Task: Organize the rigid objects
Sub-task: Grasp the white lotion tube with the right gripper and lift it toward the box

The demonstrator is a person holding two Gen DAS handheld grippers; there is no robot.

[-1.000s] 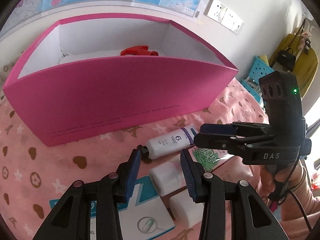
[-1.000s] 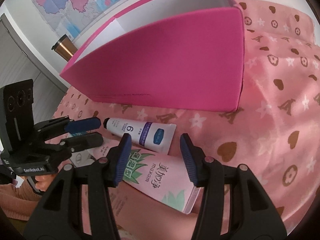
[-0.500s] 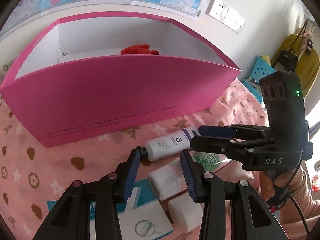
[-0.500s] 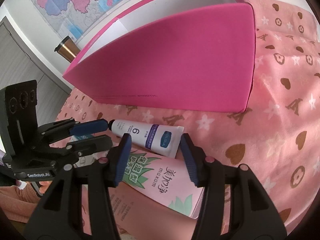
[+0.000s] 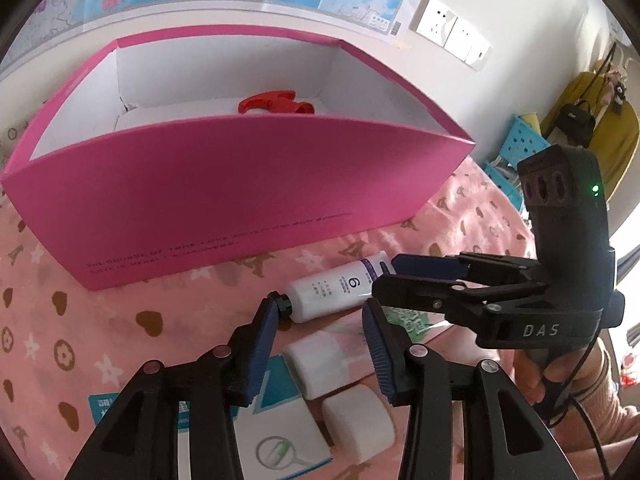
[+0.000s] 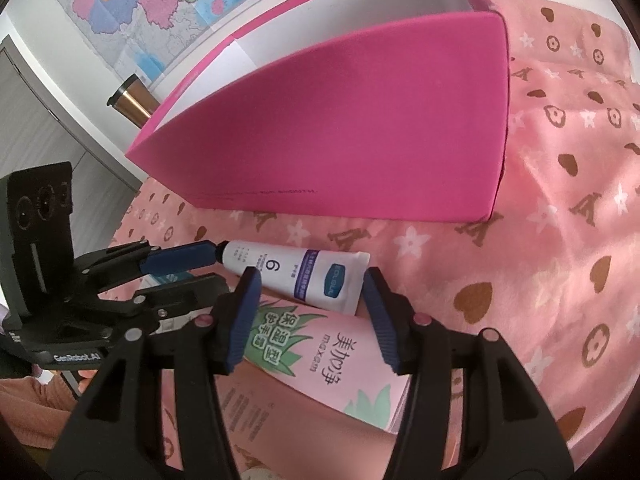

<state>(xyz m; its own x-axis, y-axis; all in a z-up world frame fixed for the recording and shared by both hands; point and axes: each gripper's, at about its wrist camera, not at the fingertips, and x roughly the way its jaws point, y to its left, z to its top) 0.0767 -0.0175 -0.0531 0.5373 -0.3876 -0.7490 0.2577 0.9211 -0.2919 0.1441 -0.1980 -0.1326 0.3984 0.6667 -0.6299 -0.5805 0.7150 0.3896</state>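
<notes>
Since right gripper [image 6: 311, 292] hangs over the white tube [image 6: 296, 276] at frame centre w/ jaws apart, nothing held, drop straight, pinch mid-body, then lift into pink box [image 6: 360, 120] above. Left gripper [image 5: 320, 332] also released, gripping nothing; keep it clear.

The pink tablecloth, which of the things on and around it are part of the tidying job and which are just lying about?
Part of the job:
- pink box
- white tube
- pink carton
- two white blocks
- blue and white leaflet box
- red-topped item in the box

Lying about:
- wall map
- wall sockets
- copper flask
- blue basket
</notes>
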